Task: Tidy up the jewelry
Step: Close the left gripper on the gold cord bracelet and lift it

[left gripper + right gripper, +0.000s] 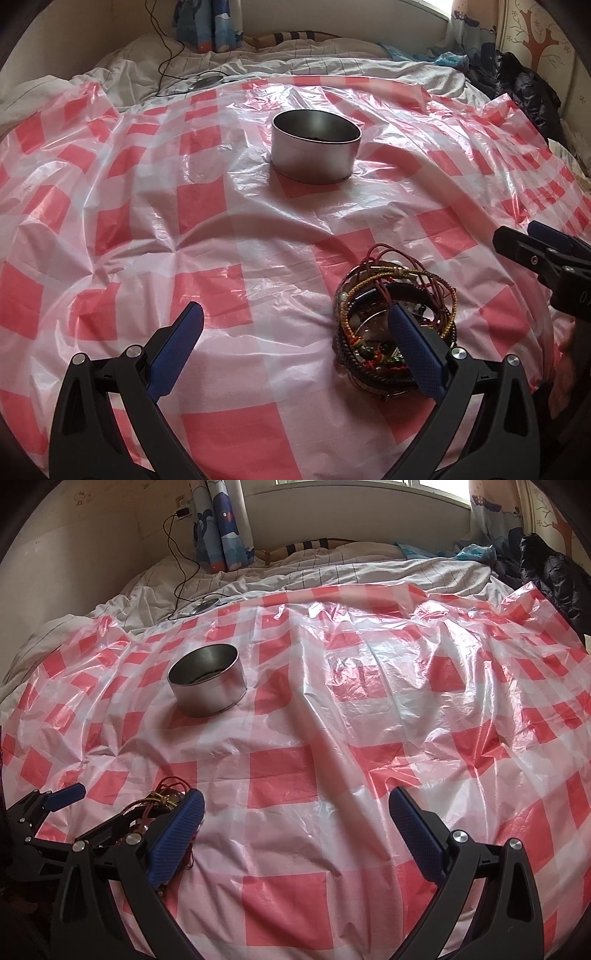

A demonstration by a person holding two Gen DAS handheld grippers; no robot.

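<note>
At lower right of my left wrist view lies the tangled bracelet pile (395,325), light, springy and likely to snag, so with both my left gripper (295,350) and right gripper (295,830) wide open and empty I'd pinch one stiff outer braided band.

tin (316,147) ctr on sheet (184,229) | jewelry pile (395,325) nearer, right of tin

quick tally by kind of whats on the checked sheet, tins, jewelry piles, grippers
round metal tin: 1
tangled jewelry pile, single pieces too knotted to count: 1
left gripper and right gripper, both open: 2
total: 4
</note>
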